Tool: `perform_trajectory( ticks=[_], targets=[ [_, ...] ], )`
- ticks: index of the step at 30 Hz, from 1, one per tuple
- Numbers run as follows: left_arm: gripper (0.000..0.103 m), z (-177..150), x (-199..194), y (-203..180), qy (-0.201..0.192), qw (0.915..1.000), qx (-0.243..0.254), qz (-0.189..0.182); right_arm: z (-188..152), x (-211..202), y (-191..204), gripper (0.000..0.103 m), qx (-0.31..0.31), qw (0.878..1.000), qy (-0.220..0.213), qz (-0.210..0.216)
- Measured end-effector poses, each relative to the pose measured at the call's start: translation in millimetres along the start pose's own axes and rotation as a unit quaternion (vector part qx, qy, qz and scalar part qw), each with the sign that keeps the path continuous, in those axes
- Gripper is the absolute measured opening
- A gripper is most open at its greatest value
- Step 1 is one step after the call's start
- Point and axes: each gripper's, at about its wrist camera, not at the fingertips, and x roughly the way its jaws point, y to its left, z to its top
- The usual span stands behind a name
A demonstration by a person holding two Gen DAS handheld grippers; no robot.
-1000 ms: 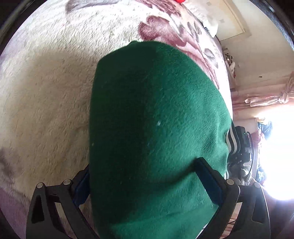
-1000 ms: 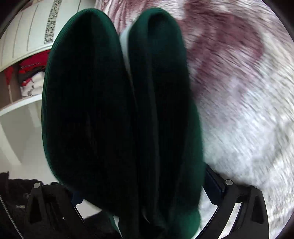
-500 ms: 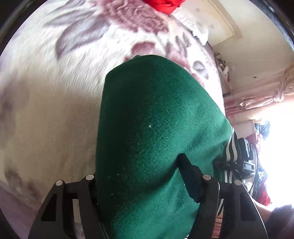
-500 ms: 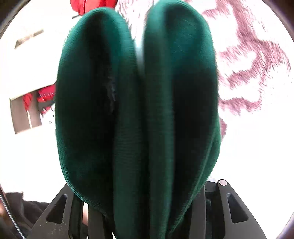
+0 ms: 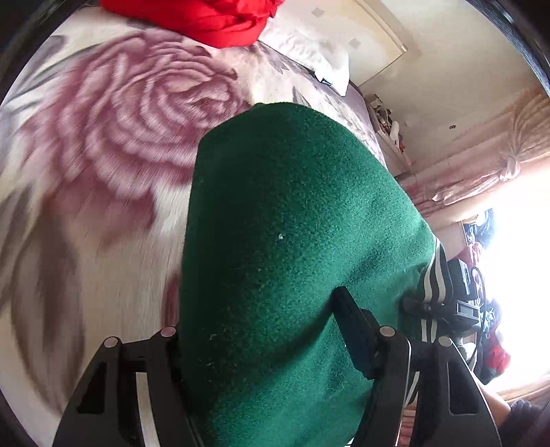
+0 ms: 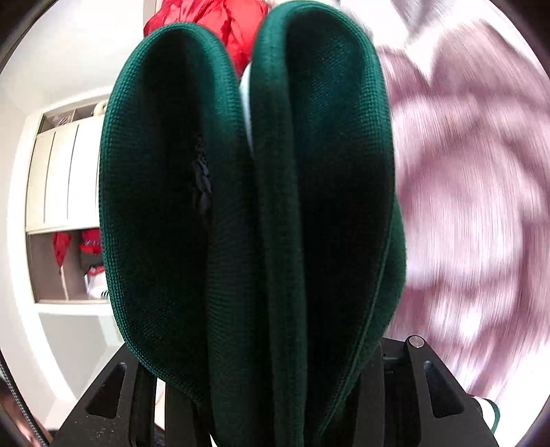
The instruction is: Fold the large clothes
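Note:
A thick folded bundle of the dark green garment (image 5: pixel 282 223) fills the left wrist view, with a white-striped cuff (image 5: pixel 433 275) at its right edge. My left gripper (image 5: pixel 257 309) is shut on it; the right finger (image 5: pixel 354 330) presses into the cloth and the left finger is mostly hidden behind it. In the right wrist view the green garment (image 6: pixel 165 206) stands up in two rounded folds, held off the bed. My right gripper (image 6: pixel 261 361) is shut on those folds, and its fingertips are hidden by the cloth.
The bed is covered by a white blanket with big pink roses (image 5: pixel 103 137) (image 6: pixel 464 172). A red garment (image 5: pixel 220 20) (image 6: pixel 233 27) lies at the far end beside a white pillow (image 5: pixel 309 51). A white wardrobe with an open shelf (image 6: pixel 58 172) stands left; curtains and a bright window right.
Both grippers have narrowed onto the green bundle and lifted it. They carried it across the bed toward the red garment, which has come into view.

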Motion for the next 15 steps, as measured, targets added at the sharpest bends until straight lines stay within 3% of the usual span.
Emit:
perform_trajectory(
  ticks=[5,7,8,9,11,13,15],
  targets=[
    [0.064,69,82,35,0.044,0.9990,0.001,-0.003,71,24,-32,0.043,0.021,0.998,-0.037,-0.034],
    [0.073,74,115,49,0.071,0.9972,0.003,0.022,79,33,-57,0.043,0.051,0.997,-0.037,-0.049],
    [0.082,72,124,56,0.079,0.9968,-0.004,0.012,81,36,-72,0.043,0.072,0.996,-0.036,-0.051],
    [0.082,71,126,59,0.082,0.9966,-0.011,-0.001,80,39,-80,0.046,0.082,0.995,-0.029,-0.047],
    [0.082,67,119,59,0.081,0.9967,-0.006,-0.003,69,31,-81,0.057,0.072,0.995,-0.024,-0.059],
    [0.082,59,110,54,0.081,0.9966,0.011,0.011,57,23,-70,0.081,0.058,0.992,-0.021,-0.108],
    [0.082,47,95,49,0.070,0.9967,0.021,0.035,31,-2,-56,0.084,0.025,0.983,-0.027,-0.177]
  ],
)
